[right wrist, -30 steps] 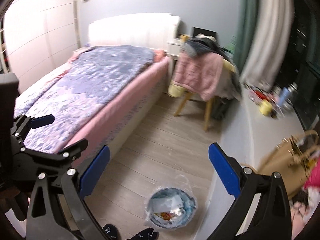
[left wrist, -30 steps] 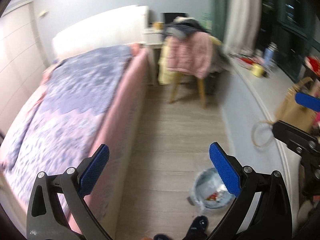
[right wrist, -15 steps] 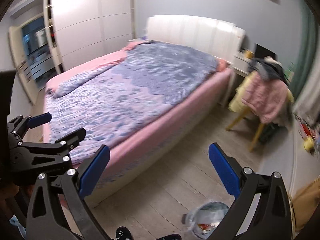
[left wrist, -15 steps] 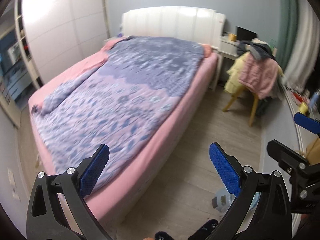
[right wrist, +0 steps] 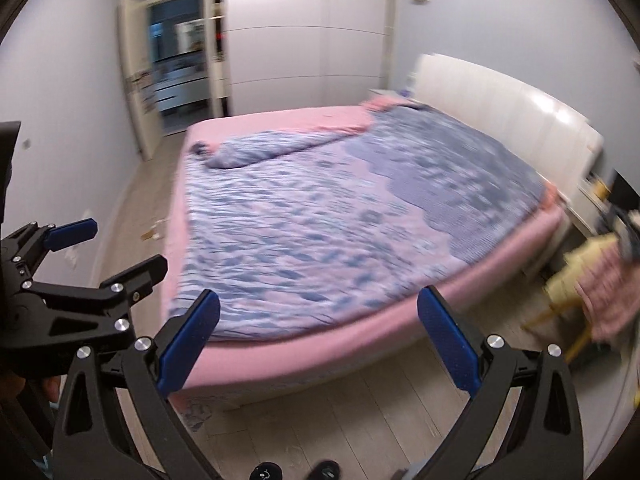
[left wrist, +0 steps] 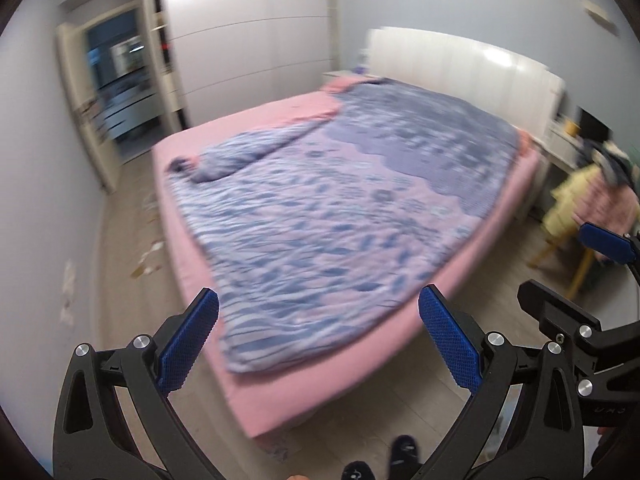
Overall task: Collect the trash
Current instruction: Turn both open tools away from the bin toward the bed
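Small scraps of trash (left wrist: 148,258) lie on the wooden floor in the narrow strip between the bed's far side and the left wall; the right wrist view shows these scraps (right wrist: 154,233) too. My left gripper (left wrist: 318,340) is open and holds nothing, high over the bed's near corner. My right gripper (right wrist: 318,340) is open and holds nothing too. Each shows in the other's view: the right gripper (left wrist: 576,276) at the right edge, the left gripper (right wrist: 104,254) at the left edge. Both views are motion-blurred.
A large bed with a pink base (left wrist: 360,372) and a blue patterned duvet (right wrist: 320,216) fills the middle. A white wardrobe (left wrist: 248,40) and an open doorway (right wrist: 176,64) lie beyond. A chair with clothes (left wrist: 592,208) stands right. The person's dark slippers (left wrist: 380,460) show below.
Both views have swung left, from the chair and the floor bin to the bed's foot, wardrobe and doorway. The bin has left view. Both grippers stayed open.
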The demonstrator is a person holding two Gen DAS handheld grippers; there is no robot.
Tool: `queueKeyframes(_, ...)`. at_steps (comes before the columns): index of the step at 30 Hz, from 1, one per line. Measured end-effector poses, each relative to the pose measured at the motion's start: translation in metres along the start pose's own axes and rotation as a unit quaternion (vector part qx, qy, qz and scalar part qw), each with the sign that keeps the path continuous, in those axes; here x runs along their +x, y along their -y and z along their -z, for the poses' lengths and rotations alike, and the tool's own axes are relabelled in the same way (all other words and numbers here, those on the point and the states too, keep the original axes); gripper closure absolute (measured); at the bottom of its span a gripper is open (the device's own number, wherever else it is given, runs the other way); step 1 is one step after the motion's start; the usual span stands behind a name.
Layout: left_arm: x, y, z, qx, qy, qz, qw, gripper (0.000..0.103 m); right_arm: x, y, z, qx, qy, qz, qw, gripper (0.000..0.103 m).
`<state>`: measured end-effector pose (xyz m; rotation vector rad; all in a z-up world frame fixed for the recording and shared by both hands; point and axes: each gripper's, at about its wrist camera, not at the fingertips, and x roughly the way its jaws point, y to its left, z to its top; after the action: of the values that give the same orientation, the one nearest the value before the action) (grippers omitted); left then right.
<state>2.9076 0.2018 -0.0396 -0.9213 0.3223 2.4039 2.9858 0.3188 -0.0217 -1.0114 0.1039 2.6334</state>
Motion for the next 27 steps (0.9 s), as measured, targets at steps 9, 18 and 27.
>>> queueKeyframes(9,-0.014,-0.094,0.003,-0.098,0.005,-0.133,0.9863,0.006,0.029,-0.075,-0.054,-0.104,0.03,-0.138,0.985,0.007)
queueKeyframes(18,-0.055,-0.187,0.015,-0.212,0.005,-0.242,0.947,0.006,0.046,-0.154,-0.091,-0.181,0.045,-0.232,0.955,0.007)
queueKeyframes(27,-0.083,-0.295,0.045,-0.251,0.012,-0.289,0.9239,0.006,0.064,-0.283,-0.104,-0.225,0.047,-0.273,0.934,0.007)
